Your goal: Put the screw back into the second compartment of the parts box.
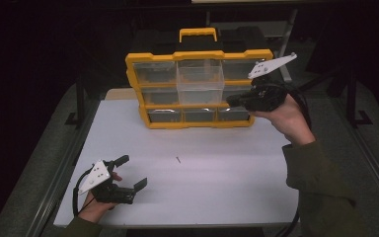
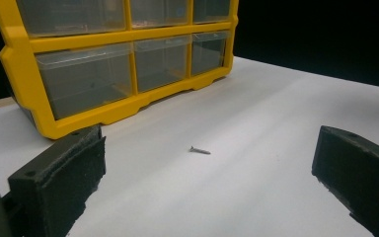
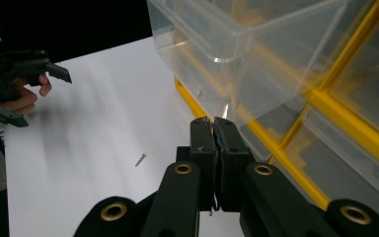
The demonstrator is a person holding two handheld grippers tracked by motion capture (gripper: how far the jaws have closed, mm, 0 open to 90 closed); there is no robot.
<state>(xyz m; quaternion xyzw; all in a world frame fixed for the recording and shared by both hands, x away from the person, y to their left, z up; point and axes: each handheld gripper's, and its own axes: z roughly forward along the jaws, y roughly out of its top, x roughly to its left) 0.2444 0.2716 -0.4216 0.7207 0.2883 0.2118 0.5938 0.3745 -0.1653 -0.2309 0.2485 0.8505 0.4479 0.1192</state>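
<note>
From the high view I have my left claw point(image 1: 131, 181) low over the near-left corner of the white bench point(image 1: 217, 197), jaws spread wide with nothing between them. The screw point(image 1: 178, 159) lies alone on the bare bench, ahead of that claw and off to its right, a small dark sliver whose long axis runs roughly away from me. My right claw point(image 1: 233, 100) is raised at the front of the yellow organiser point(image 1: 197, 55), by the middle drawers point(image 1: 200, 81), which stand pulled out. The left claw is plainly the nearer one to the screw.

In the left gripper view the screw point(image 2: 199, 150) sits ahead on the bench, between the lines of the two open pads point(image 2: 69, 173) but well beyond their tips. It lies nearly crosswise to my line of approach, head to the left. The organiser point(image 2: 29, 94) stands farther back on the left.

In the right gripper view my right claw point(image 3: 213, 128) is pressed fully shut, pad against pad, and I see nothing pinched in it. Its tips sit just below the clear pulled-out drawer point(image 3: 237, 44). The screw point(image 3: 140, 159) lies down on the bench to the left of the tips, apart from them, and the left claw point(image 3: 34, 86) shows beyond it.

I judge the pick belongs to the left claw: forward and slightly right, then down, jaws astride the shank.
</note>
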